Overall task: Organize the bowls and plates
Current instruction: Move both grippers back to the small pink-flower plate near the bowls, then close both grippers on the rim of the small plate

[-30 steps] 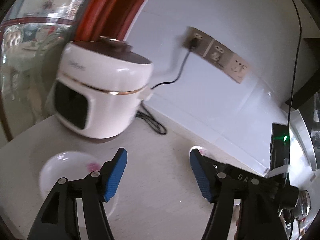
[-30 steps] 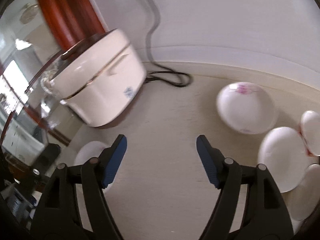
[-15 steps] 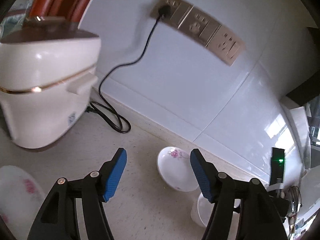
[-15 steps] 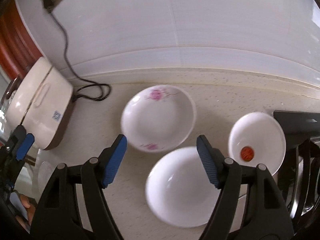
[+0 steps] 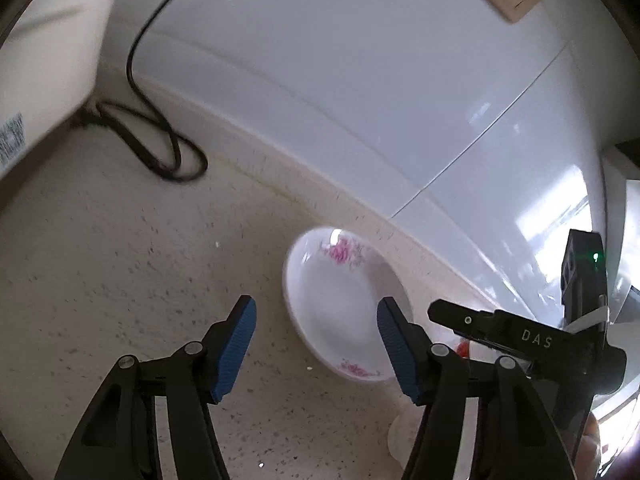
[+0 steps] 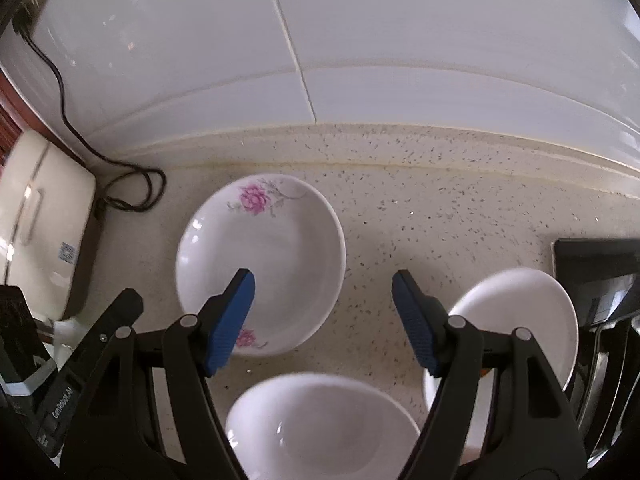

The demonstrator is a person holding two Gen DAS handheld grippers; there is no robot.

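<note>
Sitting at the far left of the right wrist view: a cream rice cooker (image 6: 40, 224), its black power cord (image 6: 132, 188) lying coiled on the speckled countertop (image 6: 420, 184) against the white tiled wall (image 6: 360, 40). Showing low at that same edge: the left gripper (image 6: 120, 302), seen from the side, one black finger tip only.

Resting just right of the cord, near the wall: a flowered plate (image 6: 280, 240), white with pink blossoms at its far and near rims. Lying below it, touching or nearly touching its near edge: a plain white bowl (image 6: 324, 420). Sitting further right, close to a dark stove edge (image 6: 596, 256): a second white bowl (image 6: 532, 312), partly hidden behind a finger.

Hovering above the counter with fingers spread wide and gripping nothing: the right gripper (image 6: 323, 304), its left blue pad (image 6: 230, 320) overlapping the flowered plate in view.

Appearing in the left wrist view: the cooker (image 5: 36, 80) blurred at the left, the cord (image 5: 160, 152), then the plate (image 5: 336, 300). Hanging with fingers wide apart and empty: the left gripper (image 5: 314, 350), framing the plate's near half. Crossing in at the right: the right gripper (image 5: 500, 332).
</note>
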